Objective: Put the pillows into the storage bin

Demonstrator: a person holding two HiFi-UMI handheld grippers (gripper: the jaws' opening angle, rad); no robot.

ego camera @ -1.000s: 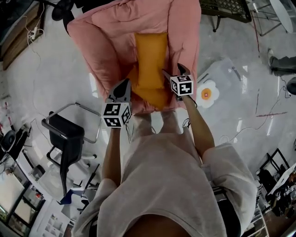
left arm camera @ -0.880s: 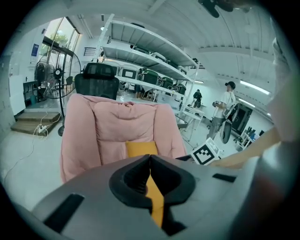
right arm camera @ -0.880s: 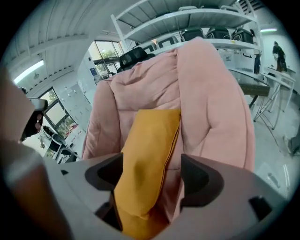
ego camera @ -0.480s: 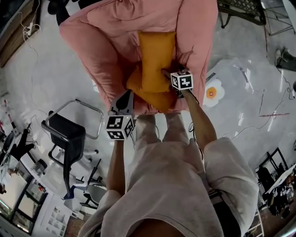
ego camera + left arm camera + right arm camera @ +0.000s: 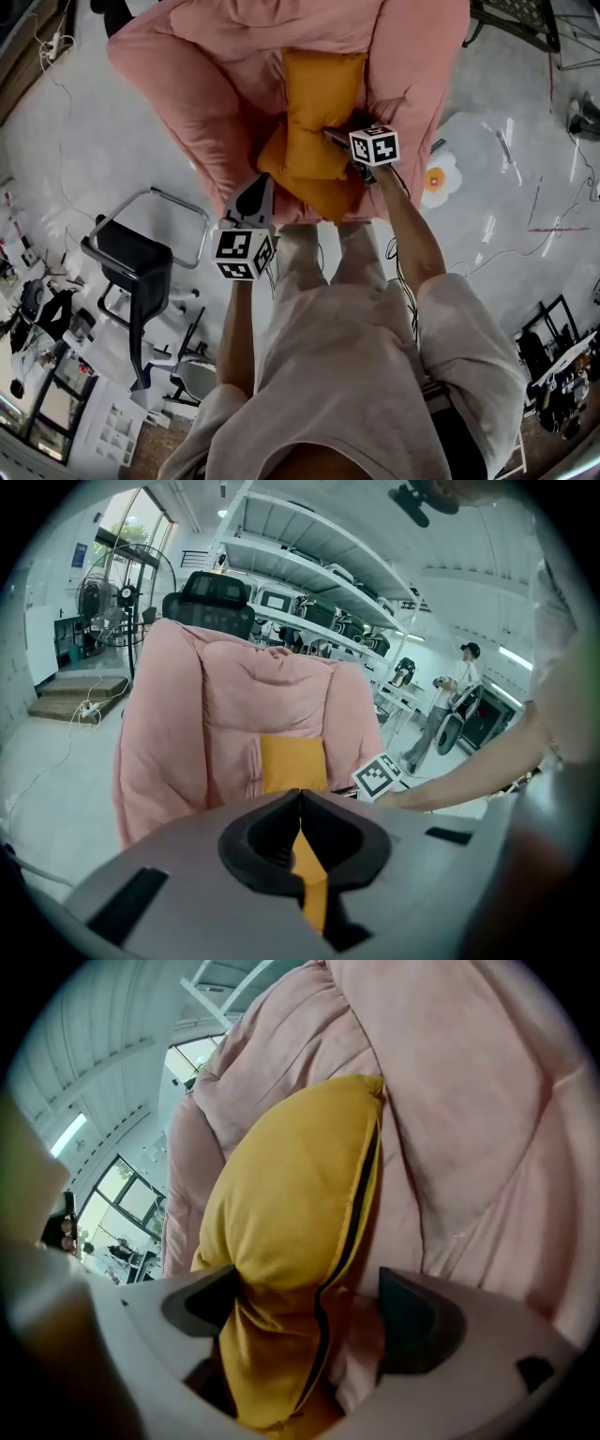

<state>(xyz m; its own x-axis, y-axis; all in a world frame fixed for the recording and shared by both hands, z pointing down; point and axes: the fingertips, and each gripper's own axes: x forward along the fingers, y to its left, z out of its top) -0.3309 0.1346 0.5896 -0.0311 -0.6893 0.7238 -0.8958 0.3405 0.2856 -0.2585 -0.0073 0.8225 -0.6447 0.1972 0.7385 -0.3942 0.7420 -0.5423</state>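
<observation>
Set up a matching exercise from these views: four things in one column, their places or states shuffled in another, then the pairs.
Things:
1. left gripper
2. right gripper
3. upright pillow
4. black chair

Places or states:
A. leaning in the pink chair
B. jaws together, nothing held
C. on the floor, left of the pink chair in the head view
D. jaws apart, yellow fabric between them

Pairs: 1-B, 2-D, 3-A, 4-C.

The right gripper's jaws have just been opening, with the upright pillow's edge between them.

yellow pillow, dark seam, maybe a zip; pink chair.
</observation>
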